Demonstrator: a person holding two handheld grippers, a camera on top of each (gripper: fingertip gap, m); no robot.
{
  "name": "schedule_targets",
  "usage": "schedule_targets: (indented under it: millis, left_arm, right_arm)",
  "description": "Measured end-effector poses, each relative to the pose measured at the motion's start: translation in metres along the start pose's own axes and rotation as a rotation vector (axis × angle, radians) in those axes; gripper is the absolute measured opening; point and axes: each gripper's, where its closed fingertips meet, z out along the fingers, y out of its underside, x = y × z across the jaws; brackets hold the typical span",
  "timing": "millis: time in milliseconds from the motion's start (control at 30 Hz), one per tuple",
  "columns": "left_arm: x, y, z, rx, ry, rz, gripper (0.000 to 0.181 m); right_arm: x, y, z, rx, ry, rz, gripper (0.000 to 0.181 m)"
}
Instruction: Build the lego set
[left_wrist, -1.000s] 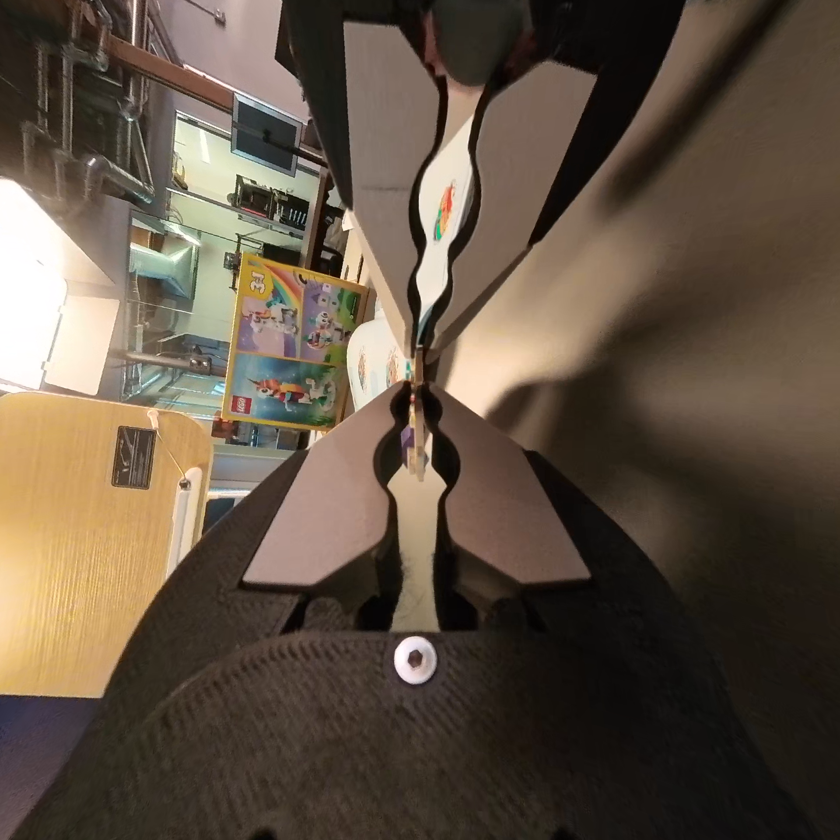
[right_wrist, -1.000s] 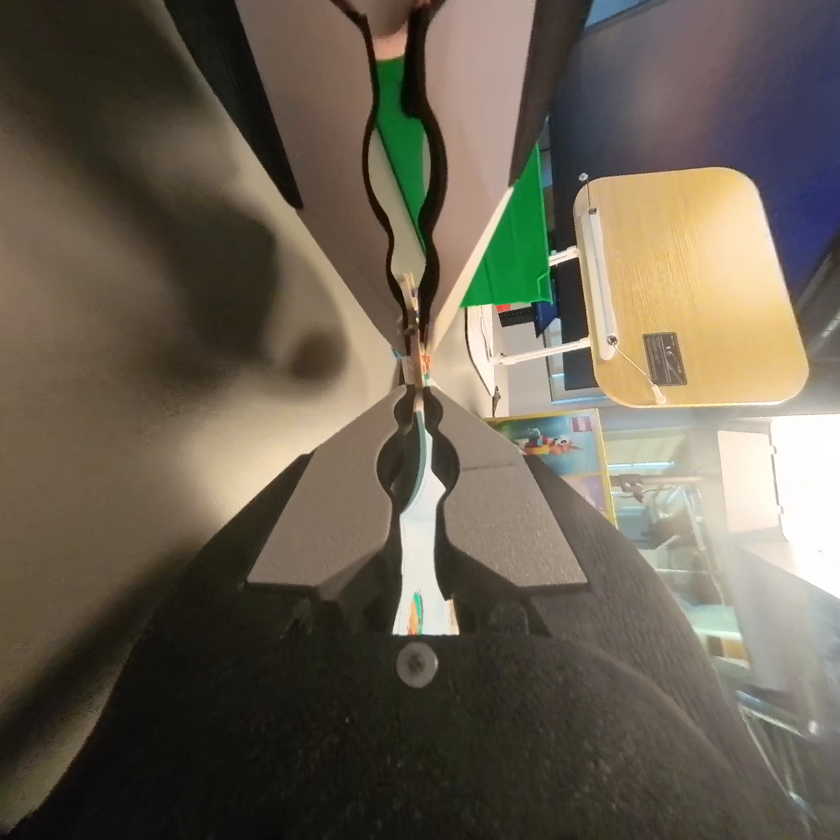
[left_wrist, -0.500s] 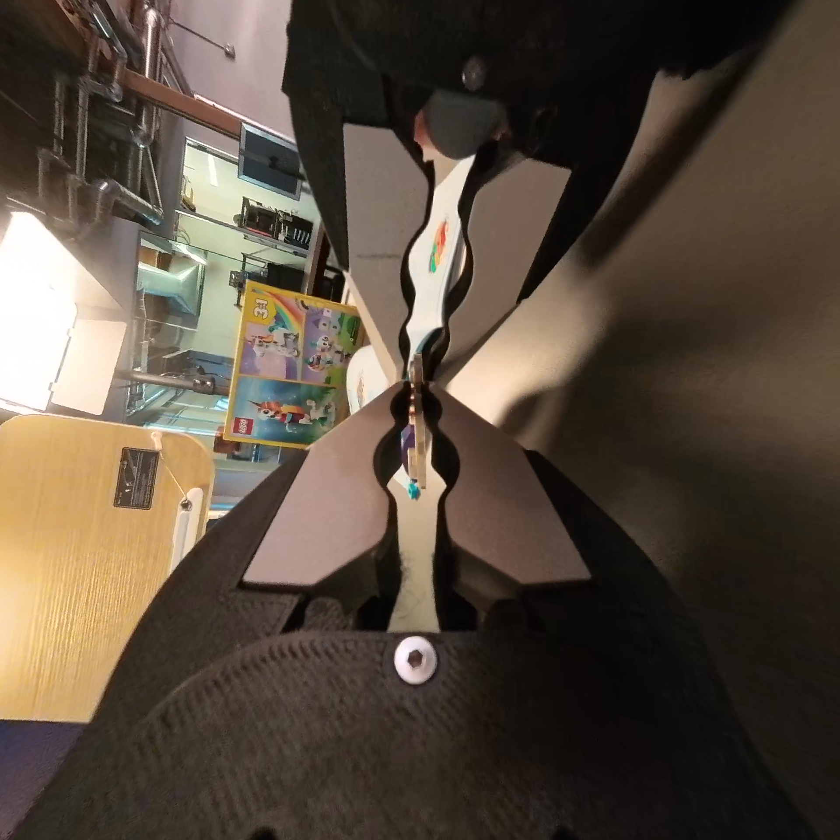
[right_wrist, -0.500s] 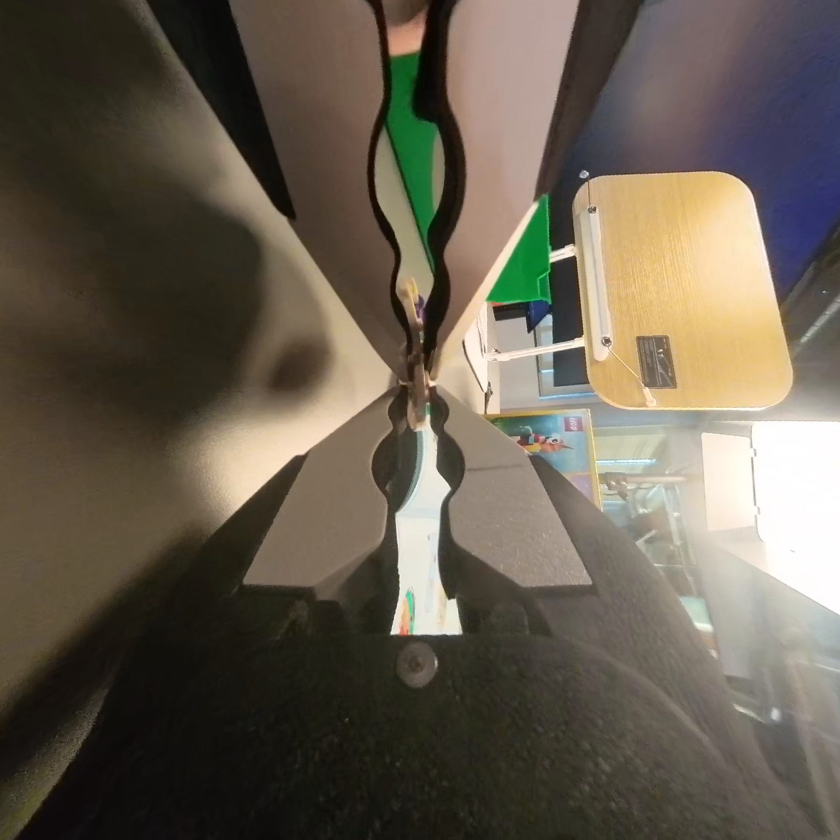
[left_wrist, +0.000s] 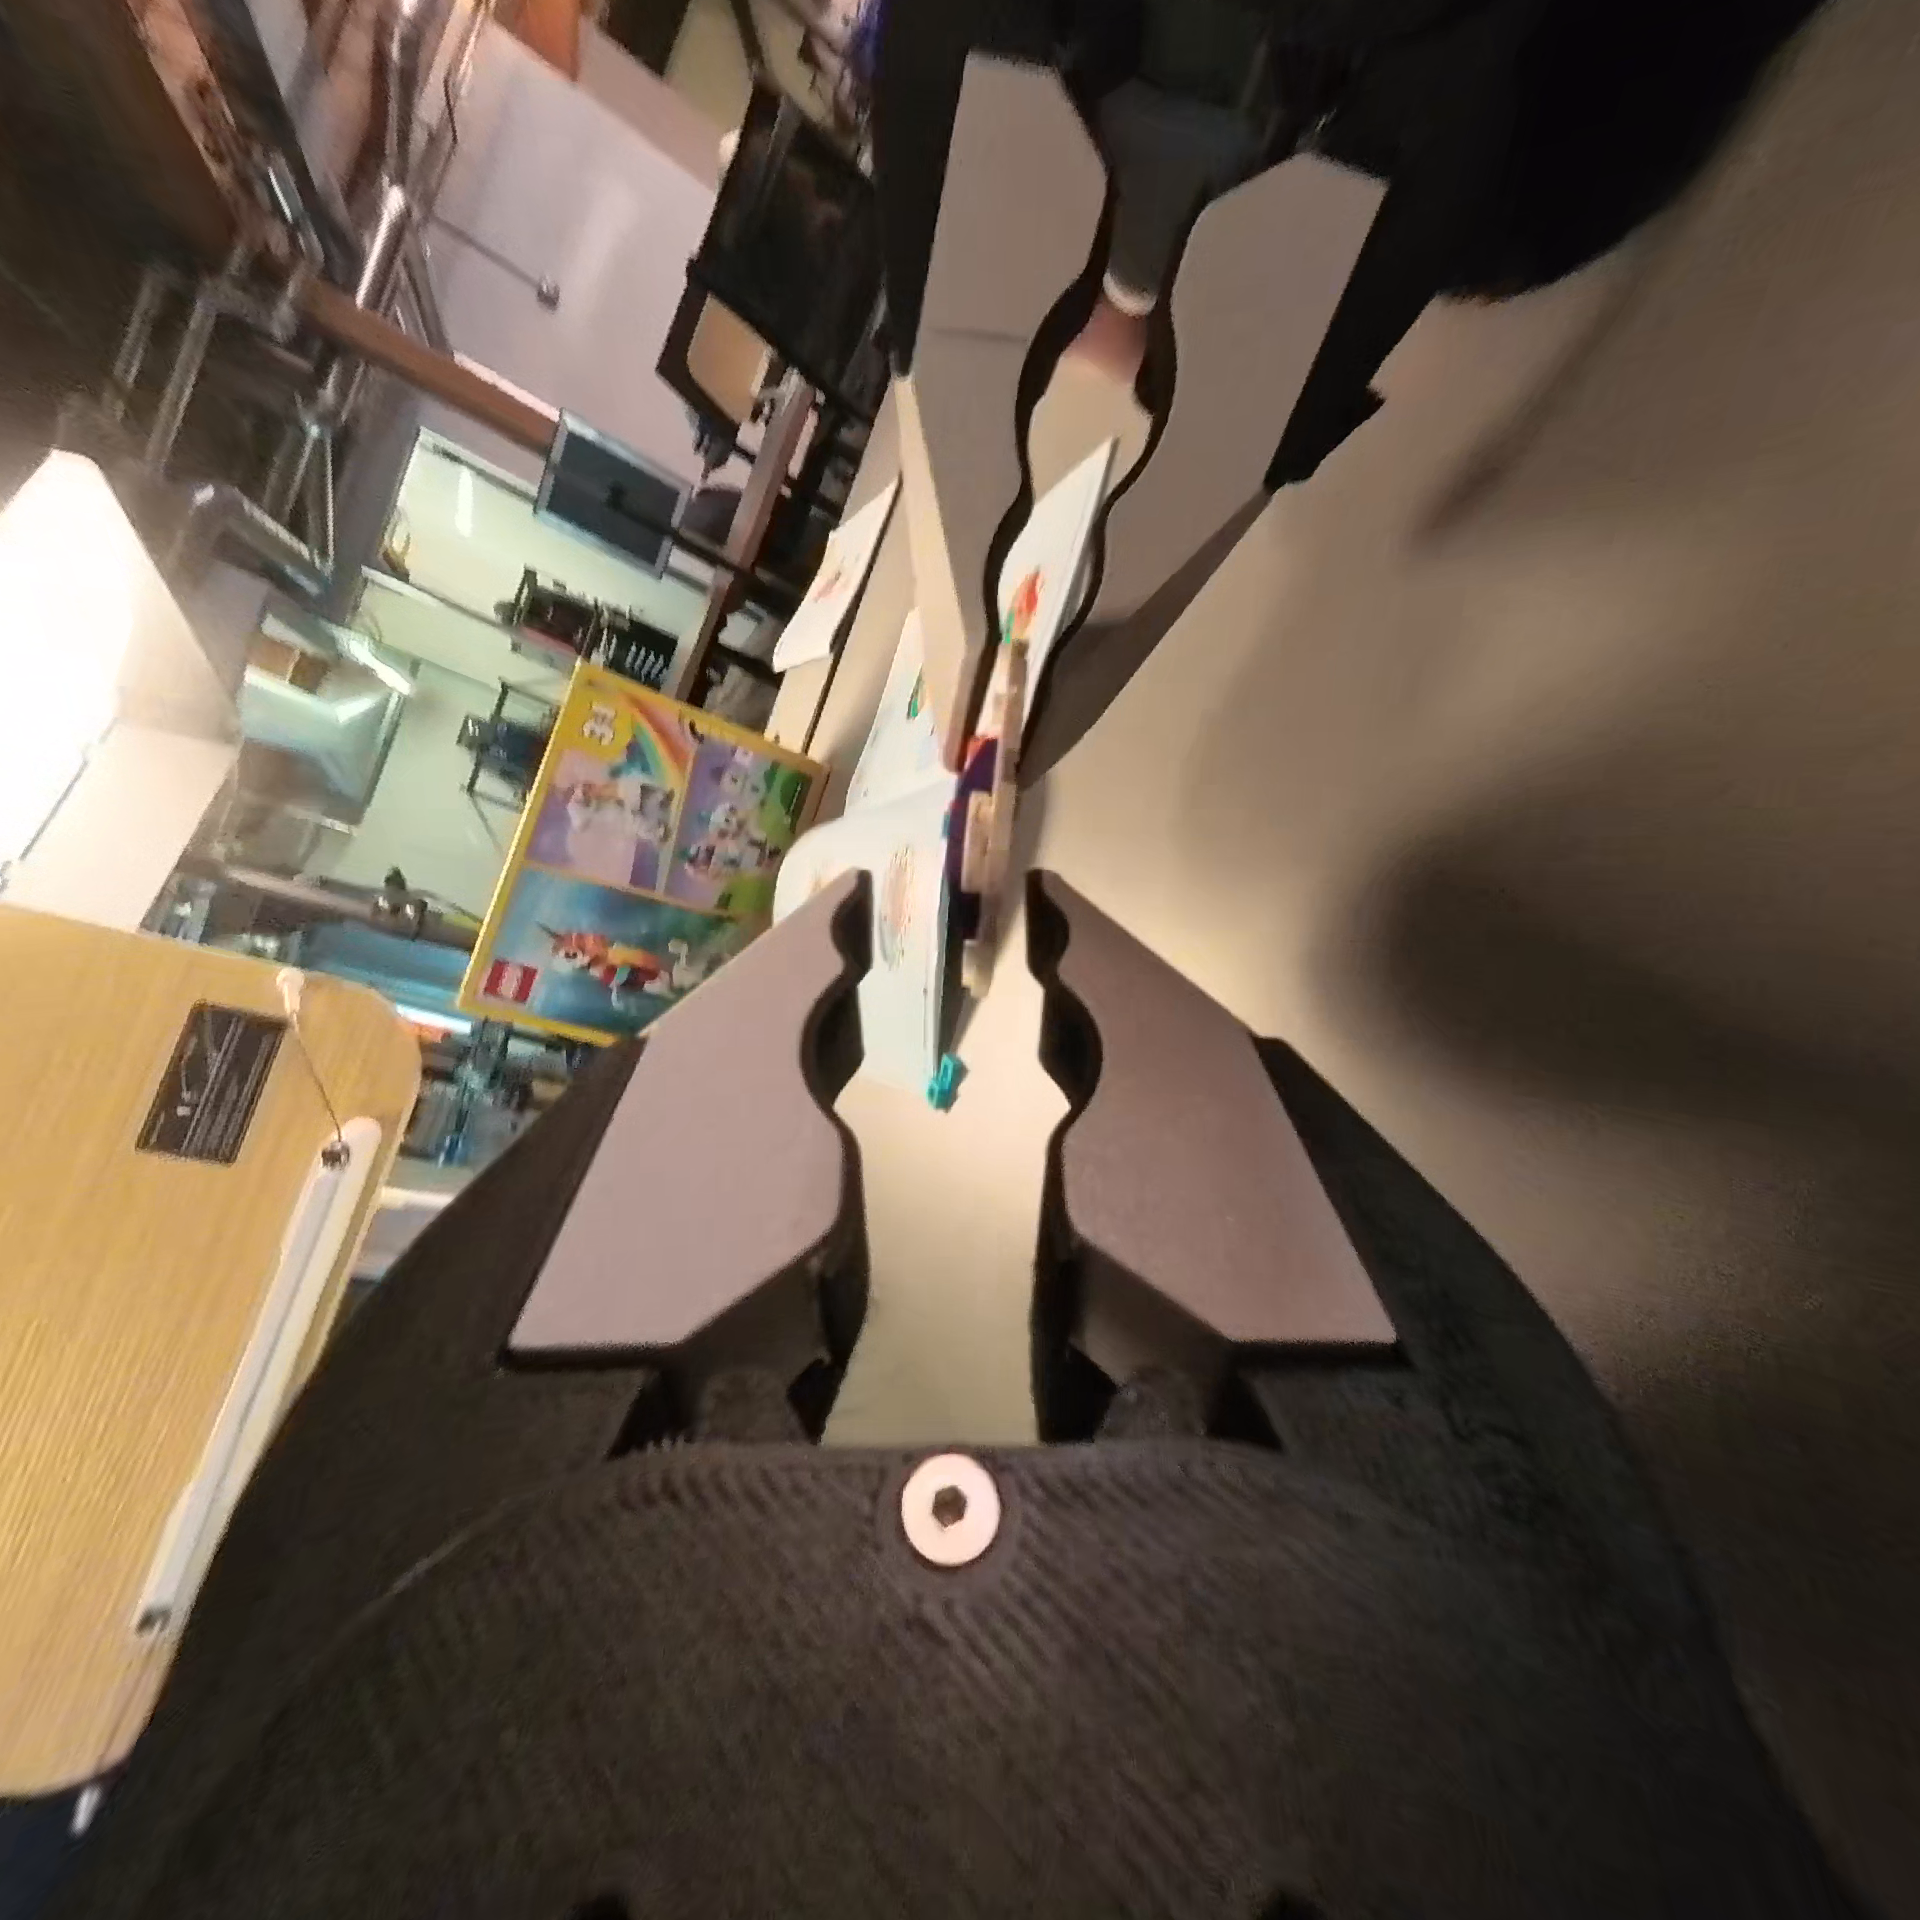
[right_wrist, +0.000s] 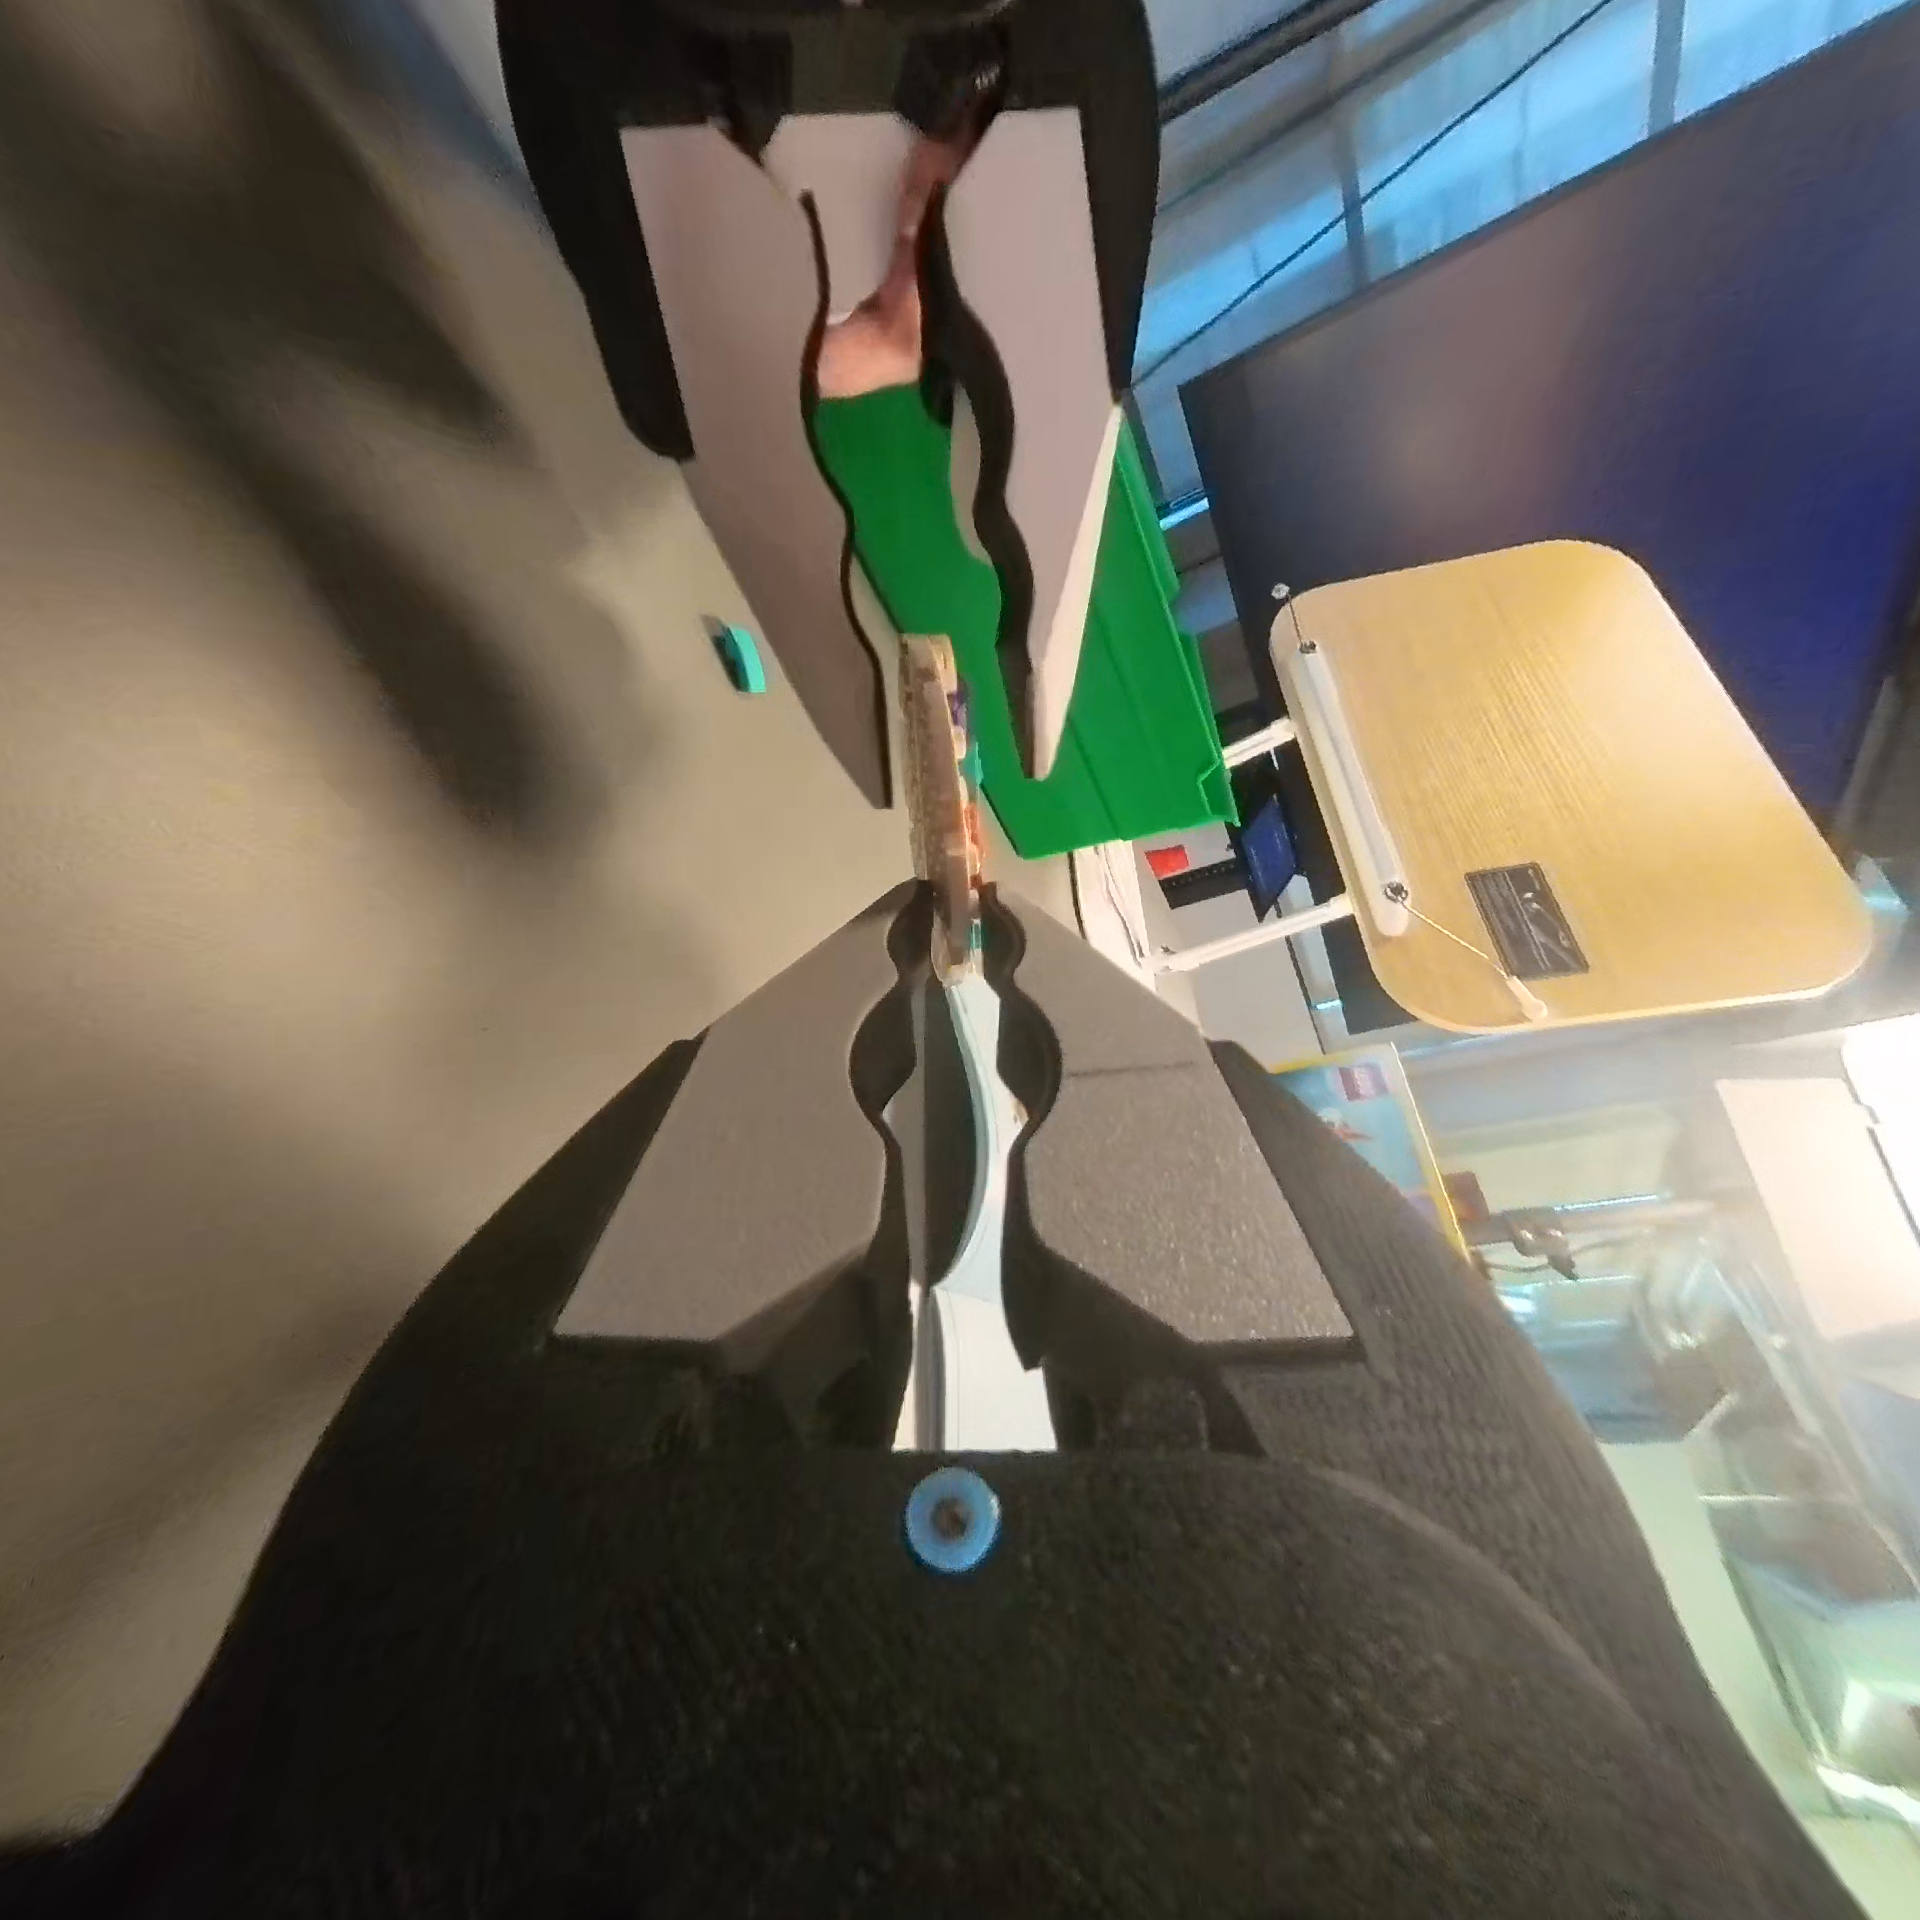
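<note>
Pinching the near end of the thin tan lego plate (right_wrist: 938, 831), the right hand-held gripper (right_wrist: 951, 935) carries it edge-on above the bench (right_wrist: 312, 727), while the left hand-held gripper (left_wrist: 945, 904) stands released, its jaws apart around the plate's other end without clamping it. With only one narrow grip, the plate could pivot or slip out, and the small teal brick (left_wrist: 943, 1083) lying loose on the bench could get knocked away.
</note>
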Motion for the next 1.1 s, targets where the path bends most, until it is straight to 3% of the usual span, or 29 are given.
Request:
schedule_targets:
  millis: [167,600,667,733,800,1100]
  left_arm:
    - [0.002,-0.001,-0.001,0.017,-0.008,0.028,0.008]
    - [0.001,0.001,0.002,-0.034,-0.077,0.154,0.007]
    - [0.000,0.001,0.002,-0.030,-0.085,0.138,0.012]
    - [-0.002,0.003,0.002,-0.039,-0.084,0.113,0.033]
    - [0.001,0.000,0.000,-0.029,-0.070,0.104,0.038]
    - [0.009,-0.006,0.007,-0.087,-0.122,0.241,0.013]
  right_arm:
    - [0.003,-0.002,-0.001,0.013,0.020,-0.009,0.007]
    - [0.004,0.006,0.002,-0.036,0.044,-0.034,0.007]
    - [0.005,0.008,0.003,-0.047,0.047,-0.034,0.007]
    - [0.008,0.016,0.004,-0.092,0.066,-0.043,0.007]
    - [0.008,0.022,0.005,-0.126,0.064,-0.049,0.007]
    - [0.006,0.024,0.007,-0.155,0.068,-0.087,0.007]
